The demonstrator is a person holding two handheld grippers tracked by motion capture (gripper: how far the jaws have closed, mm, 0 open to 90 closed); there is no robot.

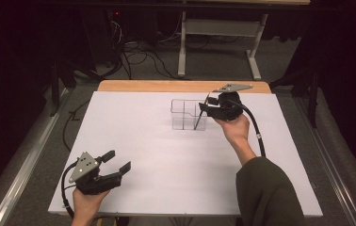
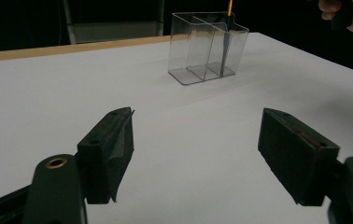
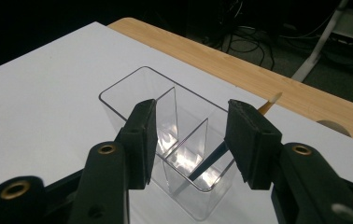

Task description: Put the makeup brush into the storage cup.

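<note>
We see a clear plastic organiser (image 1: 188,114) standing upright on the white worktop (image 1: 166,155), toward its far side and near the wooden edge (image 1: 176,86). Thin walls divide it into three compartments. A pencil (image 1: 200,115) with a dark shaft leans in the end compartment on the right in the high view, its tip down at the base and its upper end sticking out above the rim, tilted toward the right gripper (image 1: 212,109). The other two compartments look empty to us. The right gripper hovers just beside and above that end of the organiser, with its jaws partly apart and holding nothing; in the right gripper view (image 3: 191,140) the pencil passes behind one black pad (image 3: 249,140) without being pinched, and its pale end (image 3: 272,99) shows past it. The left gripper (image 1: 115,165) sits well apart from the organiser, near the front left of the worktop, with its jaws spread wide and nothing between them; in the left gripper view (image 2: 195,149) we look across bare worktop toward the organiser (image 2: 207,46) and the pencil (image 2: 226,42) in it.
</note>
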